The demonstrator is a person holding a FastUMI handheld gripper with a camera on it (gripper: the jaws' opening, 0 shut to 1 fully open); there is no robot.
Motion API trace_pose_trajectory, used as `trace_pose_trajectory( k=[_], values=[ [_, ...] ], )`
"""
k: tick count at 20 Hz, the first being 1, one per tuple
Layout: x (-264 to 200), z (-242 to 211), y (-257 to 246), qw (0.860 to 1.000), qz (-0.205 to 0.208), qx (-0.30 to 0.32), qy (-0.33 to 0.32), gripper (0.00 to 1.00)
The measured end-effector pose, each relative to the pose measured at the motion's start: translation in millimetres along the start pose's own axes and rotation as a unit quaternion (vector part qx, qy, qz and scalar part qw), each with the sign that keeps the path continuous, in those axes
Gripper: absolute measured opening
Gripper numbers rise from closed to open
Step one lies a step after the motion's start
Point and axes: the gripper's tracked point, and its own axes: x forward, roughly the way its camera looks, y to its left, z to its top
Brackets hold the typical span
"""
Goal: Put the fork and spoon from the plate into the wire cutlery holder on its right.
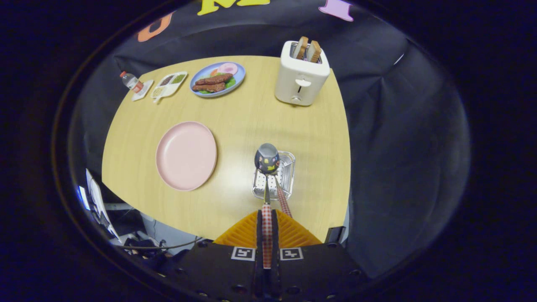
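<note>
On table (235, 126), pink plate (186, 155) sitting bare at left; gripper (267, 228) clamping spoon (267, 167) handle, bowl pointing straight ahead over wire cutlery holder (275, 176); fork (283, 199) handle sticking out of holder, leaning toward the fingers.

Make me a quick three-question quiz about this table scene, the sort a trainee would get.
1. True or false: the pink plate has food on it.
2. What is the gripper shut on? A) the toaster B) the spoon by its checked handle C) nothing
3. Fill in: a second checked handle already stands in the wire cutlery ____.

Key: 1 false, the plate is bare. 2 B, the spoon's bowl hangs over the holder. 3 holder.
</note>
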Motion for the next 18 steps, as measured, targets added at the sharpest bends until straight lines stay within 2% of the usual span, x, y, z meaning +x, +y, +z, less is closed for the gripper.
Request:
trace_pose_trajectory(
  k=[9,14,18],
  values=[
    [27.1,-10.9,-10.9,0.991,0.027,0.001,0.13,0.07],
    [33.9,-7.9,-15.8,0.983,0.019,-0.021,0.183,0.07],
    [41.9,4.2,-16.6,0.979,0.008,-0.042,0.201,0.07]
  ],
)
